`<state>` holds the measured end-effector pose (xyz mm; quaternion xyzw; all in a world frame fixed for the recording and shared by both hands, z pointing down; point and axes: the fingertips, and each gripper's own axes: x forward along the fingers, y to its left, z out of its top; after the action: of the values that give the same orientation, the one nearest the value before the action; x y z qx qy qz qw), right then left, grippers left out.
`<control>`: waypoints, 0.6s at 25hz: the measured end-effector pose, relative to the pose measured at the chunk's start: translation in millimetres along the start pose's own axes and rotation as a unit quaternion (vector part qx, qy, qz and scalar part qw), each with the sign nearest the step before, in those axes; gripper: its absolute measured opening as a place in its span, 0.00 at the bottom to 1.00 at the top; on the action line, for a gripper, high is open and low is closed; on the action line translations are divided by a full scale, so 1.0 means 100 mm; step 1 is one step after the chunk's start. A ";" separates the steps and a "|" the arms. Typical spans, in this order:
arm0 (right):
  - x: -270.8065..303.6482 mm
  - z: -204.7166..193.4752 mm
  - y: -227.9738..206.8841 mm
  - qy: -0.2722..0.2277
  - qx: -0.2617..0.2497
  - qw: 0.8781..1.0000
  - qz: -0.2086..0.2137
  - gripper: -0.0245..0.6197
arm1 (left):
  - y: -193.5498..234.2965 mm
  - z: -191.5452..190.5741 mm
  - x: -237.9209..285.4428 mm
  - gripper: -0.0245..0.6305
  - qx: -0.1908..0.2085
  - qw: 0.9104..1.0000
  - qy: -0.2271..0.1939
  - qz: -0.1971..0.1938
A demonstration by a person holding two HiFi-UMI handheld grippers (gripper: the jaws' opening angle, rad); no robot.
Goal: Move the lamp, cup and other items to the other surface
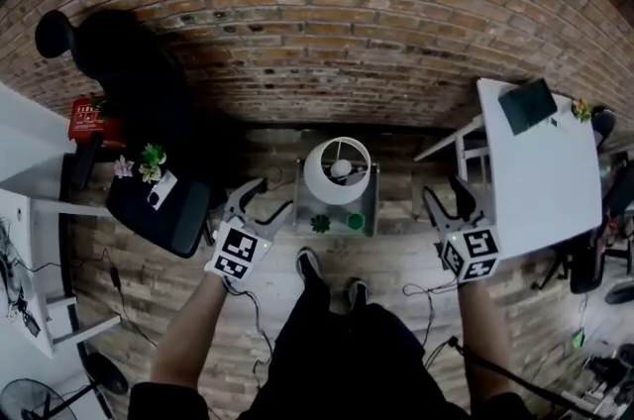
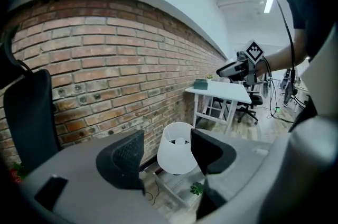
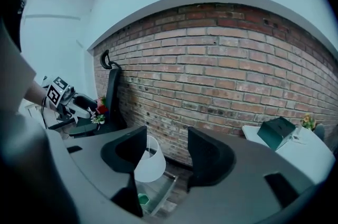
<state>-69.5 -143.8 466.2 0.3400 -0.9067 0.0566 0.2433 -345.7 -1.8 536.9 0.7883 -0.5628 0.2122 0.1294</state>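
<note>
Two claws in the air over the floor, neither touching anything. Left claw [image 1: 263,200]: jaws wide apart, empty. In the left gripper view the lamp [image 2: 177,157] shows through the gap but sits well beyond the pads, no contact. Right claw [image 1: 448,200]: jaws apart, fairly wide, nothing held. Its own view has the lamp shade partly behind the left jaw, far off.

Lamp has a white shade and stands upright on the low bench [image 1: 374,200] against the brick wall [image 1: 327,32], between the two claws in the head view. Green cup [image 1: 356,221] and small plant [image 1: 320,223] are on the same low bench, at its near edge, just beside each other and in front of the lamp.

White bench [image 1: 540,180] is off to the right, carrying a dark green box [image 1: 527,104] at its far end. Black office chair [image 1: 158,210] is at left with flowers [image 1: 151,160] on the seat, close to the left claw.
</note>
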 end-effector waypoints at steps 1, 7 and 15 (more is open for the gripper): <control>0.04 -0.03 0.01 0.009 -0.005 1.000 -0.001 0.43 | 0.01 -0.05 0.09 0.45 0.009 1.000 0.006 -0.014; 0.39 -0.39 -0.02 0.059 -0.057 0.996 0.034 0.43 | -0.06 -0.40 0.66 0.45 0.052 0.994 0.055 -0.076; 1.24 -1.34 -0.05 0.110 -0.093 0.978 0.149 0.46 | 0.04 -1.15 1.33 0.46 0.083 0.981 0.147 -0.097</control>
<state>-93.3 -184.6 642.3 0.1690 -0.9159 0.0447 0.3613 -334.5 -62.6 701.2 0.8071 -0.4393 0.3583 0.1649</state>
